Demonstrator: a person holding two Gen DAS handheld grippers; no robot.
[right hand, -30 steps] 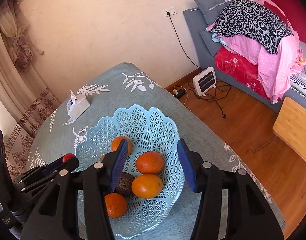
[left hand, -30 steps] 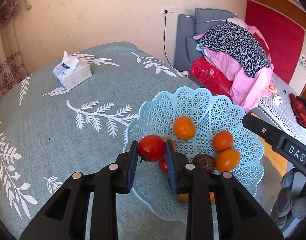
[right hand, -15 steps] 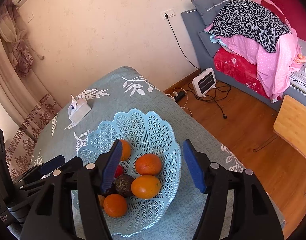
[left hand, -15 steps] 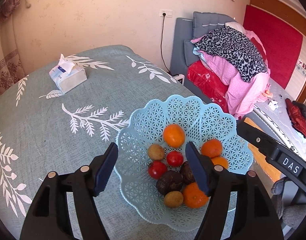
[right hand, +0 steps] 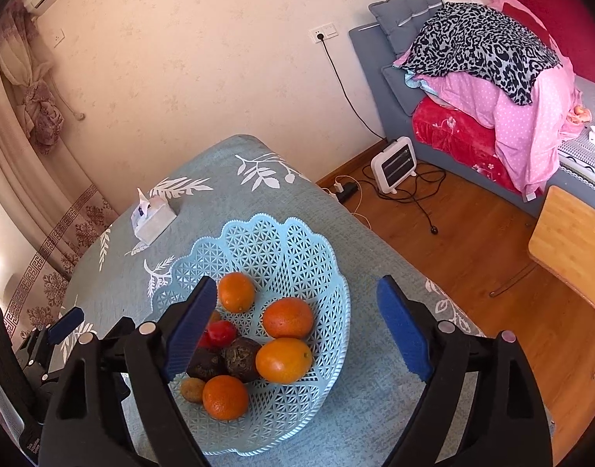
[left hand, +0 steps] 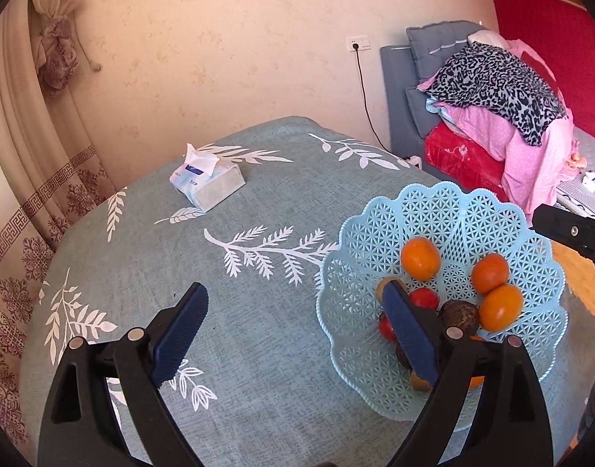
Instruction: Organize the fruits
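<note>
A light blue lattice basket (left hand: 453,210) (right hand: 281,229) stands on the teal leaf-print tablecloth. It holds several oranges (left hand: 420,258) (right hand: 287,317), red tomatoes (left hand: 425,297) (right hand: 221,330), dark wrinkled fruits (right hand: 241,358) and small brownish ones. My left gripper (left hand: 295,330) hovers over the cloth at the basket's left rim. Its jaws are opening wide with nothing between them. My right gripper (right hand: 297,329) hangs above the basket. Its jaws are also opening; the fruit lies below them, untouched.
A tissue pack (left hand: 207,181) (right hand: 153,220) lies toward the table's far side. Past the table's right edge are wooden floor, a small white heater (right hand: 394,165) with cables, a wooden seat (right hand: 569,241) and a bed piled with clothes (right hand: 484,50).
The left gripper let go of the red tomato, which now lies in the basket, then opened wide and swung left off the basket. The right gripper's jaws widened over the fruit.
</note>
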